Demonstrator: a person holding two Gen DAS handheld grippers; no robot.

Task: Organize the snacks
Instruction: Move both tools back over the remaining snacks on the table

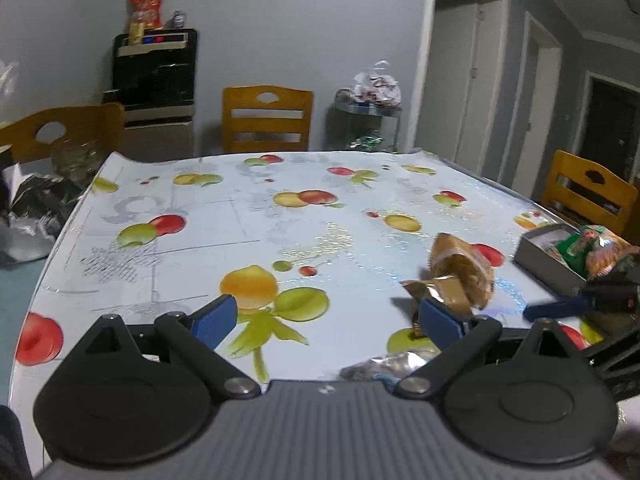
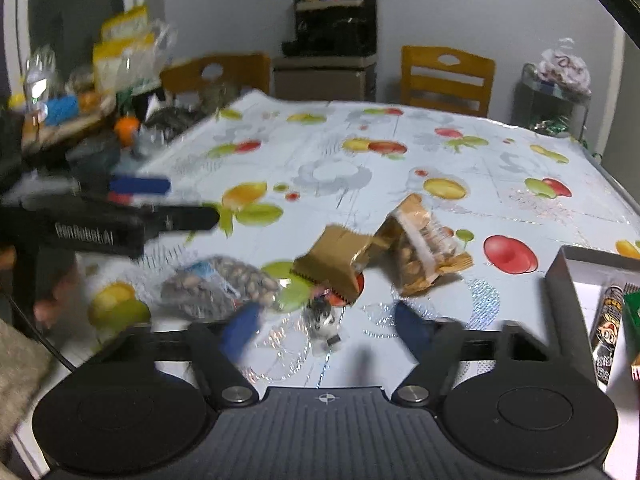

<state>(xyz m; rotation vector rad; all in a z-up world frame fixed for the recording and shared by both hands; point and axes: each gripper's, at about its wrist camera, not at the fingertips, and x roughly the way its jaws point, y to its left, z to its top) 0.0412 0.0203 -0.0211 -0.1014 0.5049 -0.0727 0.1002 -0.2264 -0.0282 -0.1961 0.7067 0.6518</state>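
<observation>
Snack packets remain scattered as I work: grey open cardboard box (image 2: 560, 280) at right holds a few; gold foil packet (image 2: 336, 264), clear peanut bag (image 2: 420, 252) lie mid-table; left gripper (image 1: 326, 318) agape, right gripper (image 2: 326, 330) parted, both empty.

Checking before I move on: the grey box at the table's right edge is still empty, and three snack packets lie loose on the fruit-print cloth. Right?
Not quite. The grey box already holds packets, as the right wrist view shows: a dark cartoon-print one and a green one. The rest stands.
</observation>
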